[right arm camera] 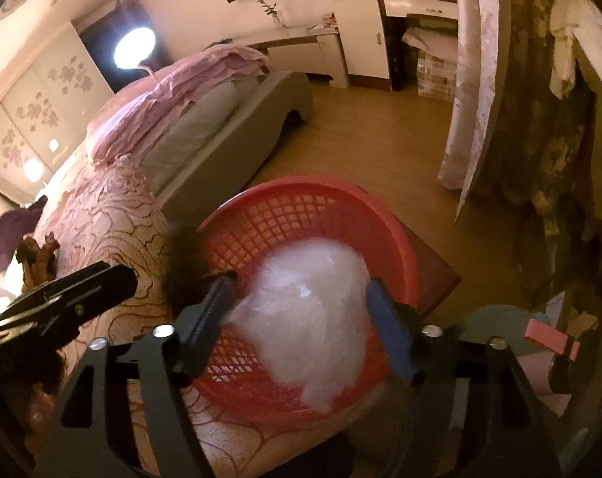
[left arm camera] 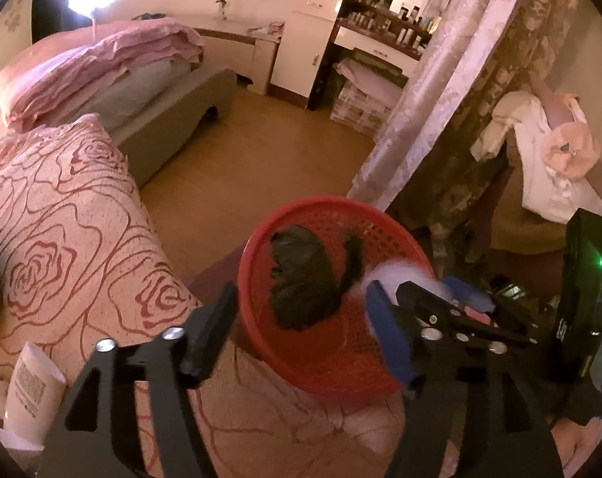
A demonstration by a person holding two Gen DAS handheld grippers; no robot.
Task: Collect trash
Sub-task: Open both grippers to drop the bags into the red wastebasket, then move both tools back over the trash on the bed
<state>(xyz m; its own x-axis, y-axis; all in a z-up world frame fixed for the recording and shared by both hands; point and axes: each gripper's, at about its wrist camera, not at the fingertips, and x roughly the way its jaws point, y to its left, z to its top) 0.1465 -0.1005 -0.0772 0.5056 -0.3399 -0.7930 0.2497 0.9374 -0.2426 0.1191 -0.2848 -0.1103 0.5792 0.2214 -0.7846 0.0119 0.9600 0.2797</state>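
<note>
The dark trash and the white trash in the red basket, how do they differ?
The dark trash is black and opaque; the white trash is pale and see-through, like crumpled plastic film. In the right wrist view the white trash looks bulkier, though it lies nearer that camera. Both lie inside the red basket, side by side.

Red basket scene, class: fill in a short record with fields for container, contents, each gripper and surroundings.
container: red mesh basket, at the edge of the rose-patterned bedspread
contents: dark crumpled bag; white crumpled plastic, blurred
left gripper: open, above the dark bag
right gripper: open, white plastic between its fingers, pads not pressing it
surroundings: wooden floor, curtain
</note>
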